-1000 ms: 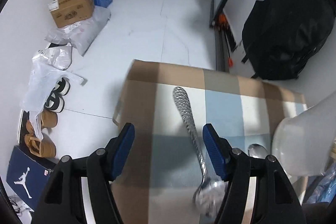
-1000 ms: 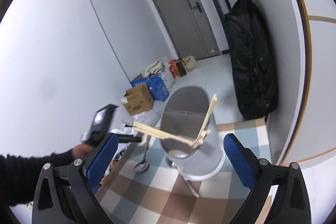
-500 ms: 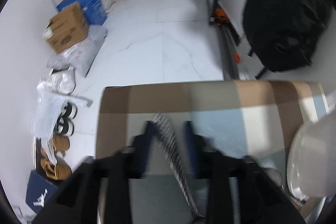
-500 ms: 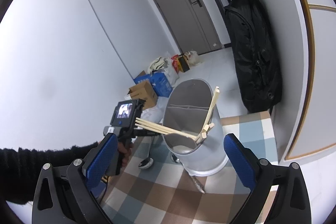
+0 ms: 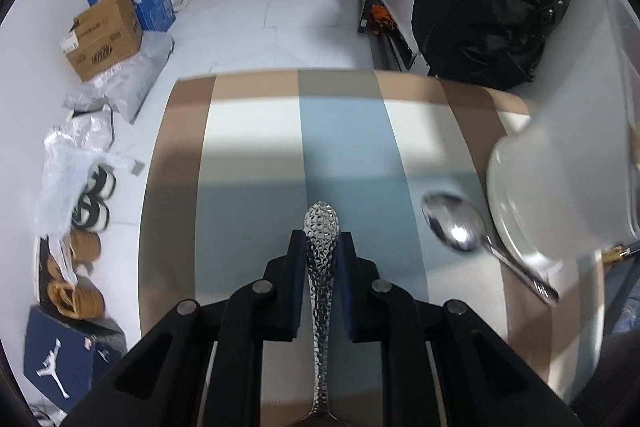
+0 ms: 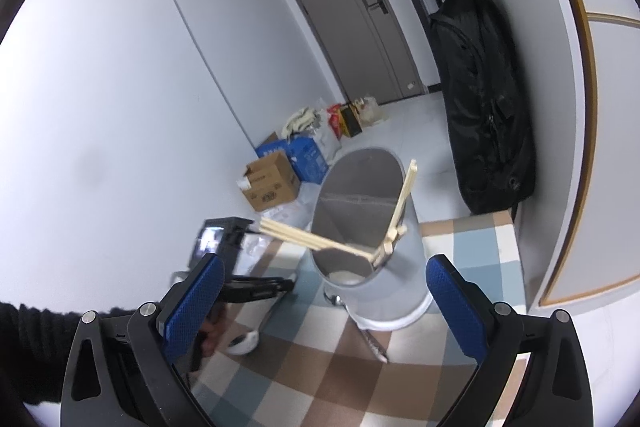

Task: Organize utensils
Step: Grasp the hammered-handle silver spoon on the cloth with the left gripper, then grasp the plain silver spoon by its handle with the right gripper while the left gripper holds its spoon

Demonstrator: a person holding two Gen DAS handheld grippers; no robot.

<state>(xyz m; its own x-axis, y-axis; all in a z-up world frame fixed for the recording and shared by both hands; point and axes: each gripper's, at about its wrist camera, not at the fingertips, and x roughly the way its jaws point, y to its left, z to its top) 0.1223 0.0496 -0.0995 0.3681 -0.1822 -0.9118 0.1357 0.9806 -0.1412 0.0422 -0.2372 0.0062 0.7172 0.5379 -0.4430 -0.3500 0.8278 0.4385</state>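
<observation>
left gripper (image 5: pixel 320 247): jaws have just been closing, now clamped on the hammered spoon handle (image 5: pixel 320 267) at 6 o'clock | left wrist only: plain spoon (image 5: pixel 460 227) on checked tablecloth (image 5: pixel 248 147), 3 o'clock, beside holder base | right gripper (image 6: pixel 320 307): spread wide, empty | right wrist only: grey utensil holder (image 6: pixel 372 227) centre, chopsticks (image 6: pixel 320 241) inside, person's sleeve (image 6: pixel 40 339) 8 o'clock

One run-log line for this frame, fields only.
left gripper: shut on hammered spoon | right gripper: open, empty | holder: chopsticks inside | smooth spoon: on cloth
</observation>
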